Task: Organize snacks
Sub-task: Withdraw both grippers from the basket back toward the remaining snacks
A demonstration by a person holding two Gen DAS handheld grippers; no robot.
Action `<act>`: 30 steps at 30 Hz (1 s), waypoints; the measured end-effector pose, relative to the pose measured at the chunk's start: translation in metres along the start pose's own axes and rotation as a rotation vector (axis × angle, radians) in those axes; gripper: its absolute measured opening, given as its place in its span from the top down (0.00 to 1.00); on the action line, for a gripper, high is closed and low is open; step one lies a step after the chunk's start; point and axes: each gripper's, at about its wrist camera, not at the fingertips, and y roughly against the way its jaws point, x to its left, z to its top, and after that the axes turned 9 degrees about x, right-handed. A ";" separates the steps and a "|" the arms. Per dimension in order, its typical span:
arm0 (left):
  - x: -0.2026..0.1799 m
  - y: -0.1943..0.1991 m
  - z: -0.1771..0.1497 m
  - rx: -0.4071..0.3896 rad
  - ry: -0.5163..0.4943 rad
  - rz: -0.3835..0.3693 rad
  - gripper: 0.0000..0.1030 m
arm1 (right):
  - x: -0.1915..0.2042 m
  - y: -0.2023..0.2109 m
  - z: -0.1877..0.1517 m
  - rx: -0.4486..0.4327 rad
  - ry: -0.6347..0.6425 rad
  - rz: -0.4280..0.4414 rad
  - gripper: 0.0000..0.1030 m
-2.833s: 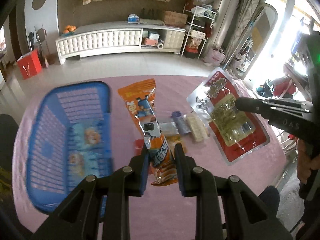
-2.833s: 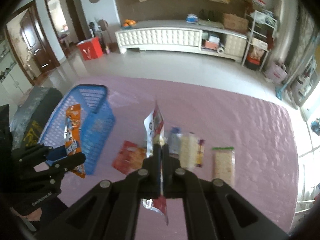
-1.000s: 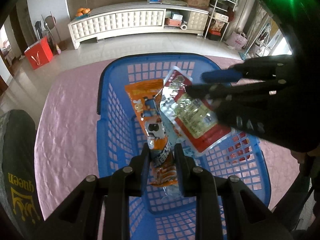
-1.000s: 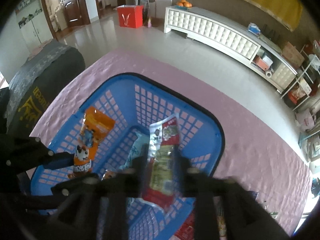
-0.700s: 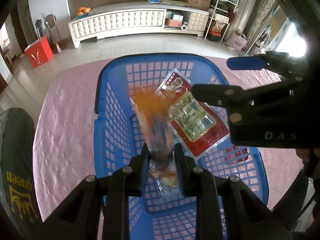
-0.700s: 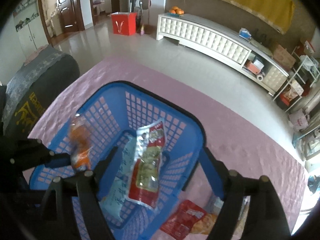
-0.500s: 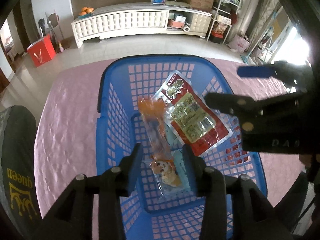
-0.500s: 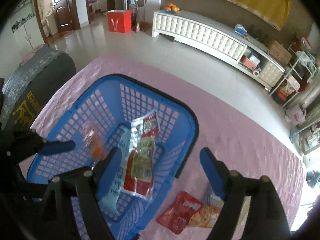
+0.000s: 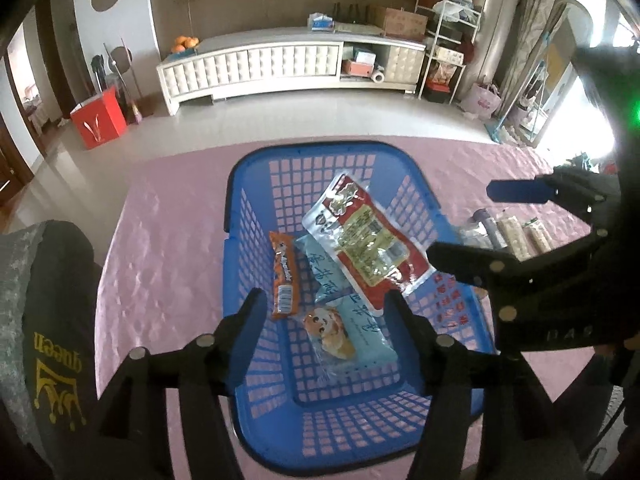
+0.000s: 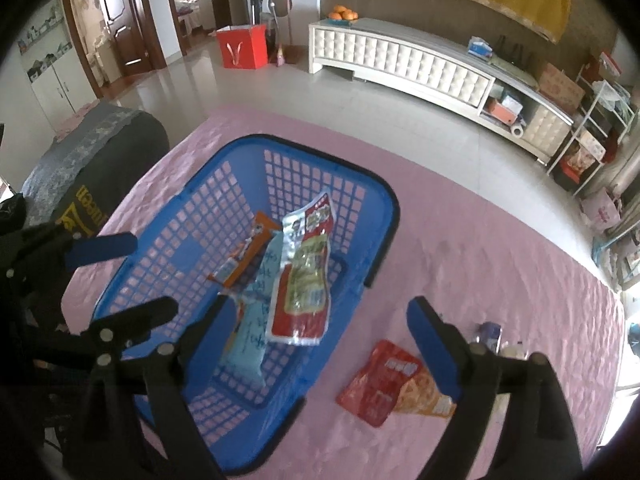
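Observation:
A blue plastic basket (image 9: pixel 248 184) (image 10: pixel 224 160) stands on the pink tablecloth. Inside lie an orange snack stick (image 9: pixel 285 274) (image 10: pixel 244 254), a red-and-clear packet (image 9: pixel 366 240) (image 10: pixel 306 276) and a light blue packet (image 9: pixel 344 312) (image 10: pixel 256 308). My left gripper (image 9: pixel 322 304) is open and empty above the basket's near end. My right gripper (image 10: pixel 320 316) is open and empty over the basket's right side; it also shows in the left wrist view (image 9: pixel 480 224). A red-orange snack bag (image 10: pixel 390 382) lies on the cloth right of the basket.
Several small wrapped snacks (image 9: pixel 508 232) lie on the cloth to the right of the basket. A dark cushion with yellow lettering (image 9: pixel 48 320) sits at the table's left edge. A white cabinet (image 9: pixel 280 64) stands across the floor.
Both grippers carried their packets over the basket, opened and dropped them in. The orange stick and the red packet now lie in the basket, and both grippers have pulled back.

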 end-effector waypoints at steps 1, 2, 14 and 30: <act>-0.001 0.004 -0.001 -0.008 -0.001 0.000 0.39 | -0.002 0.004 -0.004 -0.004 -0.006 0.003 0.09; -0.004 0.009 -0.002 -0.020 -0.001 0.002 0.38 | -0.004 0.008 -0.008 -0.012 -0.010 0.005 0.08; -0.061 0.037 -0.006 -0.064 -0.046 -0.013 0.37 | -0.036 0.064 -0.055 -0.126 -0.074 -0.023 0.05; -0.182 0.031 0.007 -0.099 -0.154 -0.081 0.27 | -0.135 0.101 -0.132 -0.172 -0.268 -0.060 0.00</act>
